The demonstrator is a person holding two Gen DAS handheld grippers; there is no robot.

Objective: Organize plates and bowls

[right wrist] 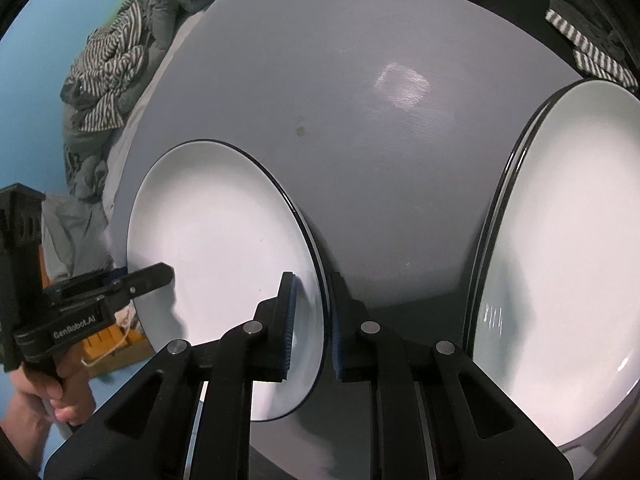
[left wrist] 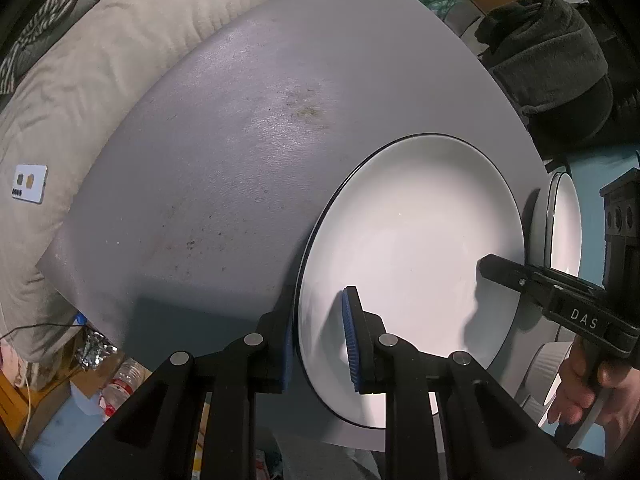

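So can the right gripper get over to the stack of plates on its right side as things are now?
Probably not yet. The right gripper is clamped on the rim of the single plate, as is the left gripper. The gray table between it and the stack of plates looks bare.

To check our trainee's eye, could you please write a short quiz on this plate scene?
1. True or false: the white round black-rimmed plate holds food.
2. Whose jaws straddle its rim? A) left gripper only B) right gripper only C) both
3. What stands right of it on the grey table, in the right wrist view?
Key: 1 false; 2 C; 3 a stack of white plates.
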